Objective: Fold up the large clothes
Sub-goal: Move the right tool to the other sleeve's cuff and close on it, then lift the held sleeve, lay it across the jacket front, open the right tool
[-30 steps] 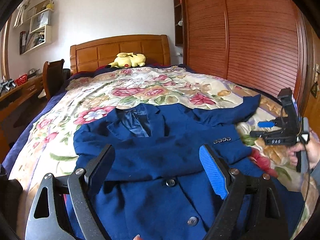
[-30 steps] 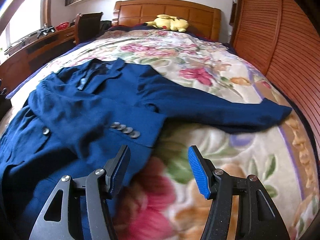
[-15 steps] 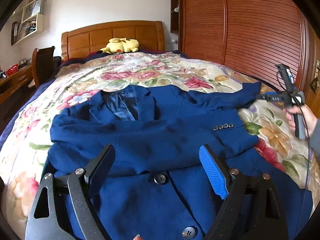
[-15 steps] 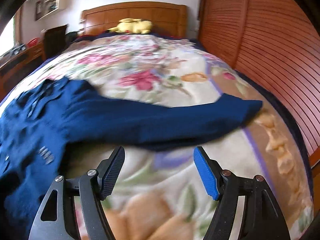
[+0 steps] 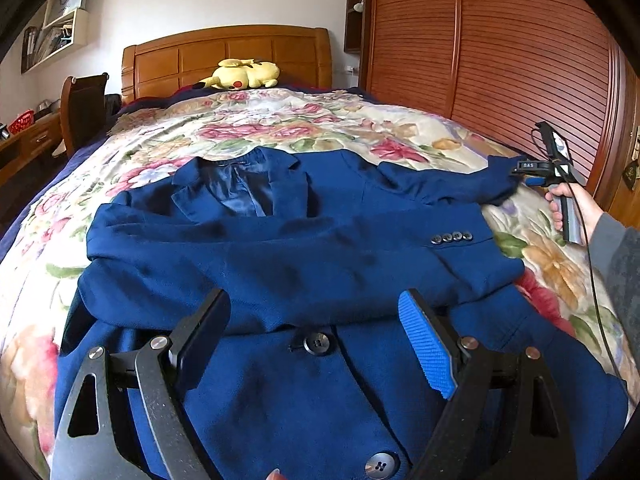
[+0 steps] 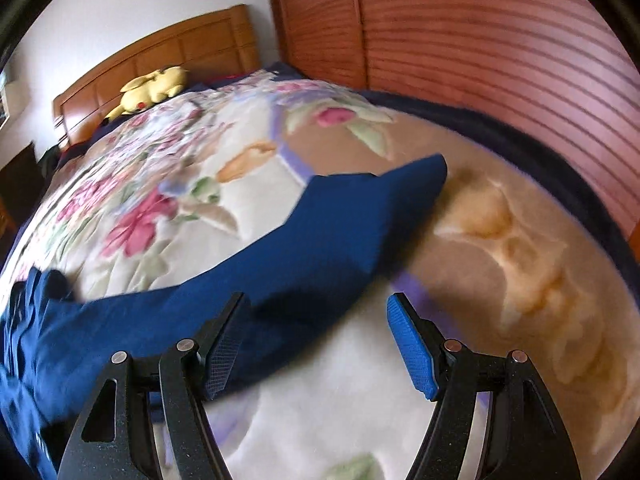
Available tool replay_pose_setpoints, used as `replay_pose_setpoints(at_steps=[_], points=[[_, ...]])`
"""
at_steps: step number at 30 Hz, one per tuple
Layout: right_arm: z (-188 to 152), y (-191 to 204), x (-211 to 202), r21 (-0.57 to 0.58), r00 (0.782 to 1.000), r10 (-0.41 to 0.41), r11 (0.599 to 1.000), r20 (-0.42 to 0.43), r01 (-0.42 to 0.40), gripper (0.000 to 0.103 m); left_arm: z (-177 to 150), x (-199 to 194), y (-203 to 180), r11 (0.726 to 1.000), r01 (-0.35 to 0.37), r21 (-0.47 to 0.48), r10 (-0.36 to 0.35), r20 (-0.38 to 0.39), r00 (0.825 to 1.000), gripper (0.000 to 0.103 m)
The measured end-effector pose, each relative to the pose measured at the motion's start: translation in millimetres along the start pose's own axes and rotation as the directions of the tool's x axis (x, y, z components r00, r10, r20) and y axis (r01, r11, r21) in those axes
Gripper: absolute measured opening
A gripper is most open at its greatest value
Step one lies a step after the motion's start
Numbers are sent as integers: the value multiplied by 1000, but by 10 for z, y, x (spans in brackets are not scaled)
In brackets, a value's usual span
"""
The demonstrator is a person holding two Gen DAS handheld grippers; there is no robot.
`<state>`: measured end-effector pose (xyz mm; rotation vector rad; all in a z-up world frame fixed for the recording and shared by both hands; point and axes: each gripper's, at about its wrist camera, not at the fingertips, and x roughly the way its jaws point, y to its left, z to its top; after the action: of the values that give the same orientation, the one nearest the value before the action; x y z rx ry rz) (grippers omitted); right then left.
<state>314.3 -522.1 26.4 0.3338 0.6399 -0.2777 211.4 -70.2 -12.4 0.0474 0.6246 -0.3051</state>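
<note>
A navy blue jacket (image 5: 304, 256) lies face up on the floral bedspread (image 5: 280, 128). One sleeve is folded across its chest, cuff buttons (image 5: 452, 237) at the right. The other sleeve (image 6: 320, 232) stretches out to the right, its cuff (image 6: 416, 176) near the bed's edge. My left gripper (image 5: 316, 348) is open and empty, hovering over the jacket's lower front near a black button (image 5: 316, 343). My right gripper (image 6: 320, 344) is open and empty, just above the outstretched sleeve; it also shows in the left wrist view (image 5: 528, 174) at the cuff.
A yellow plush toy (image 5: 240, 74) lies by the wooden headboard (image 5: 224, 52). Slatted wooden wardrobe doors (image 5: 500, 48) run along the bed's right side. A chair (image 5: 82, 108) and a desk (image 5: 24, 140) stand at the left.
My right gripper has swung right and moved in close to the outstretched sleeve's cuff end. My left gripper has shifted slightly over the jacket's front. Both stay open.
</note>
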Motion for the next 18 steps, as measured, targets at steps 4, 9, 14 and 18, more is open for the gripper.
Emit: replay_pose_setpoints(at_steps=[4,9,14,18], points=[[2,45,129,1,999,-31,1000,-41,31,63,-6,3,-16,1000,-6,9,6,-2,1000,87],[-33,360,79,-175,998,-18,984,-54,8,5,-6,-21,-31,1000,-8,20,8,2,1000,87],[-70,754,-351,-308,996,93,947,3,-87,5,-11,-68,-40,1000,1,30,-1,12,1000,87],[-75,1141,-917,-401,985,166,907,52,-131,4,-26,-89,-24,1000,-7,23,7,6,1000,87]])
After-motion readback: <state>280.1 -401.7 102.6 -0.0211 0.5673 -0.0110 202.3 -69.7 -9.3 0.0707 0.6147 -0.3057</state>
